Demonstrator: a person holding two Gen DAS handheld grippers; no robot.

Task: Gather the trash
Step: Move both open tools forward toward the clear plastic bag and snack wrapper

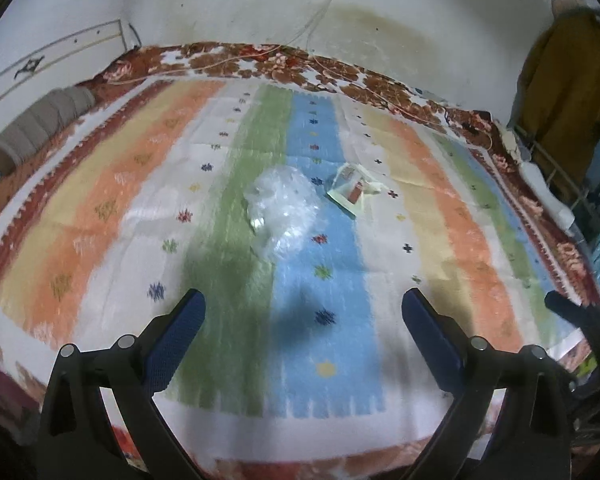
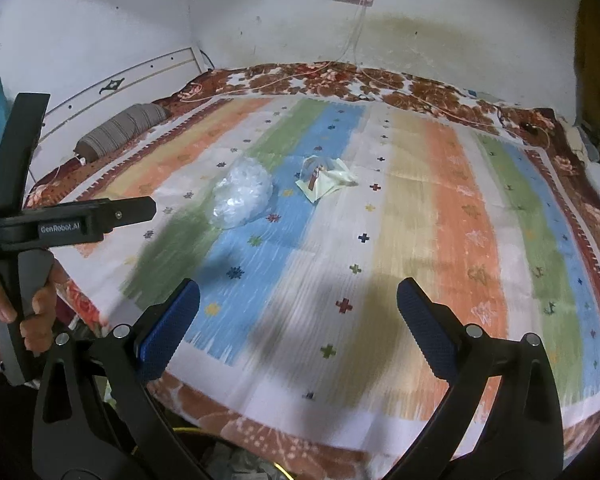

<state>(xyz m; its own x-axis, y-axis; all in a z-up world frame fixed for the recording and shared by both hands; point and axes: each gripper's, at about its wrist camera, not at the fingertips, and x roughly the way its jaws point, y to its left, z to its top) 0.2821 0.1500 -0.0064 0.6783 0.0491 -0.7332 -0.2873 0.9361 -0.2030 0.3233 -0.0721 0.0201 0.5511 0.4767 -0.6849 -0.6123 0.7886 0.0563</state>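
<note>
Approaching trash on bed (image 1: 100, 184): both tools wide, empty; next, reach left tool (image 1: 304, 308) to bag (image 1: 282, 210), right tool (image 2: 298, 300) to wrapper (image 2: 324, 180).

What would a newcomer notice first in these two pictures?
First, the striped bedspread in orange, green, blue and cream that covers the bed. Near its middle lie a crumpled clear plastic bag on the green and blue stripes and, just right of it, a torn cream wrapper. In front, both hand-held grippers stand open and empty.
</note>
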